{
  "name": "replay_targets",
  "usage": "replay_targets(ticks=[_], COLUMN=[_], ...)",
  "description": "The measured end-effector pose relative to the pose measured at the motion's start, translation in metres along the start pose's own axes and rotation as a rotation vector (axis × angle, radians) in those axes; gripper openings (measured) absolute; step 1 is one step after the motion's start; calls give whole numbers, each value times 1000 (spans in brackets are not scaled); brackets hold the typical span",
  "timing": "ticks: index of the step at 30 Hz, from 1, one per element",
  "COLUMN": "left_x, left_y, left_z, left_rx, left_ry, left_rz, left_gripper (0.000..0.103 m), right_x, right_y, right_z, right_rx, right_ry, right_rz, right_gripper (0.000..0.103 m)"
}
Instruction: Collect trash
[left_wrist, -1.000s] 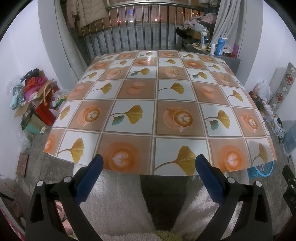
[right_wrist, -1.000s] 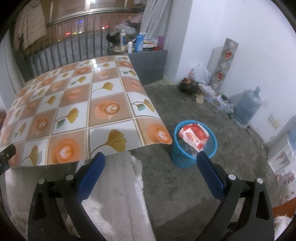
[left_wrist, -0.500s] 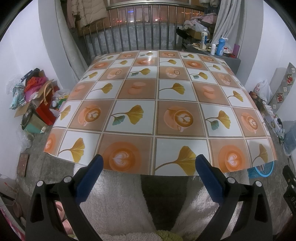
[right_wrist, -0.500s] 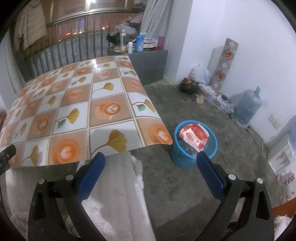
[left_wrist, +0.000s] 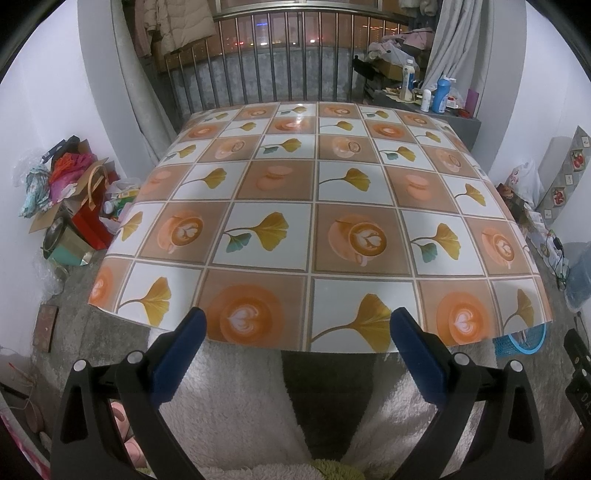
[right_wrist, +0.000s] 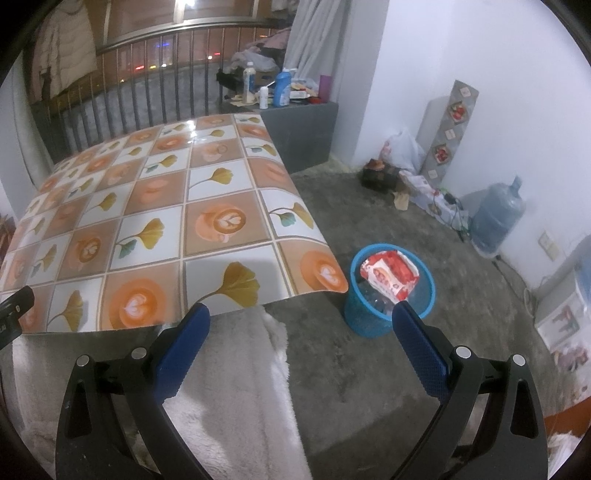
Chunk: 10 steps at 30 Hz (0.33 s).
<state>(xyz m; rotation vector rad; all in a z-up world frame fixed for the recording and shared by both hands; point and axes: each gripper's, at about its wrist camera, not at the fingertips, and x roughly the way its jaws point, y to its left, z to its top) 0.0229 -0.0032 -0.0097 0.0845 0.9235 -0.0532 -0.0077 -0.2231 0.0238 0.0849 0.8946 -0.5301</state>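
Two grippers, both spread wide, nothing between the pads. Left gripper (left_wrist: 293, 328) hangs just short of the table's near edge, aimed across the top; right gripper (right_wrist: 301, 325) sits off the near right corner, angled toward the floor.

Nearest: white fluffy fabric (right_wrist: 236, 387), prob. the person's clothing, fills the space under both tools up to the near edge. Risk: fingers snag the fleece if either drops low.

Table (left_wrist: 314, 192), w/ glossy checked cloth: no trash visible anywhere on it, near edge to far edge. Looks done, or next pieces are elsewhere.

Blue bin (right_wrist: 388, 291) stands on the floor just off the near right corner, red-white wrapper (right_wrist: 389, 277) on top, poking above the rim. Risk: bin looks full, so another drop may bounce out or tip the light mesh bin; the overhanging cloth corner is close to the rim too and could get clipped.

Room: open concrete floor right of the bin. Far right wall has a water jug (right_wrist: 496, 218) and cables. Left of the table, a clutter pile (left_wrist: 70, 199) crowds that edge. Railing behind the far edge.
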Motion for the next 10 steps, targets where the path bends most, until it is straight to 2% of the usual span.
replay_targets(ticks=[10], left_x=[-2], left_y=[1], left_z=[-1], left_rx=[-2], left_ry=[4], left_rz=[-1], left_gripper=[98], right_x=[-1], right_y=[-1], right_z=[-1], right_rx=[2], right_ry=[1], right_rz=[-1], right_gripper=[95])
